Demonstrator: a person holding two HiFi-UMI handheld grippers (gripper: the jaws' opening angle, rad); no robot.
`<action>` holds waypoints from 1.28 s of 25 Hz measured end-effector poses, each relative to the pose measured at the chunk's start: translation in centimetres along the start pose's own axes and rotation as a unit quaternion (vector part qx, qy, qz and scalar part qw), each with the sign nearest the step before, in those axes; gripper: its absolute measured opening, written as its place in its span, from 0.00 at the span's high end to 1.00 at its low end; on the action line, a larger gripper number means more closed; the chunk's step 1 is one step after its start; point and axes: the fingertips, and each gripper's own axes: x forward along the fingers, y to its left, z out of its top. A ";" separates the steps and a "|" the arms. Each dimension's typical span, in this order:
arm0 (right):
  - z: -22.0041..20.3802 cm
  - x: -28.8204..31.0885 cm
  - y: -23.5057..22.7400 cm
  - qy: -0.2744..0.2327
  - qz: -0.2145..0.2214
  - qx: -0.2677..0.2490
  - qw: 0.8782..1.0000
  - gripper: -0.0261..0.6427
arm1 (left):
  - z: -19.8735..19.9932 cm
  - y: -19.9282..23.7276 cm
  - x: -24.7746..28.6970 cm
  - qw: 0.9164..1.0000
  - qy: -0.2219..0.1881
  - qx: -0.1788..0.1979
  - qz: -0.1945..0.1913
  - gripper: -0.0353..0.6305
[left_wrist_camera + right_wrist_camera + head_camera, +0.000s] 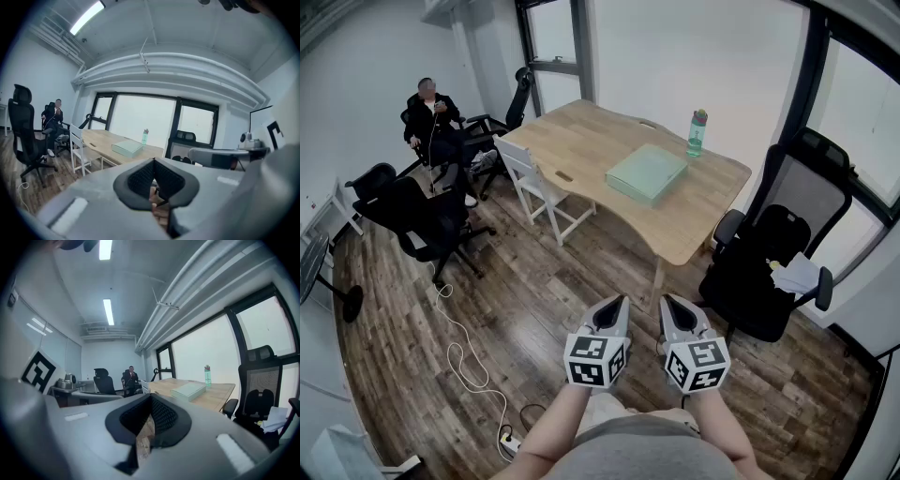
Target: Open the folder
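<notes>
A pale green folder [646,173] lies shut on the wooden table [581,141], towards its right side. It also shows far off as the folder [127,148] in the left gripper view and the folder [188,390] in the right gripper view. Both grippers hang side by side over the wooden floor, well short of the table and pointing towards it. My left gripper [614,303] is shut with nothing in it, its jaws meeting at the left gripper's tip [153,161]. My right gripper [671,302] looks shut and empty too, its tip [151,397] closed to a point.
A green bottle [697,133] stands at the table's far right edge. A white chair [539,187] sits at the table's left side; black office chairs [422,220] [778,267] flank it. A person [431,117] sits at the back left. A white cable [464,361] snakes over the floor.
</notes>
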 end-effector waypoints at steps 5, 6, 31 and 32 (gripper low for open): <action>-0.4 -0.5 -0.2 0.001 0.001 0.003 1.000 0.96 | -0.6 -0.6 -0.1 1.000 0.004 0.003 0.002 0.95; -0.5 -0.6 -0.2 0.001 0.002 0.003 1.000 0.96 | -0.7 -0.7 -0.1 1.000 0.005 0.002 0.002 0.95; -0.7 -0.6 -1.3 0.002 0.011 0.028 1.000 0.96 | -1.0 -1.7 0.7 1.000 0.008 -0.001 0.004 0.95; -0.6 -0.6 -1.4 0.002 0.012 0.029 1.000 0.96 | -1.0 -1.7 0.8 1.000 0.008 -0.002 0.005 0.95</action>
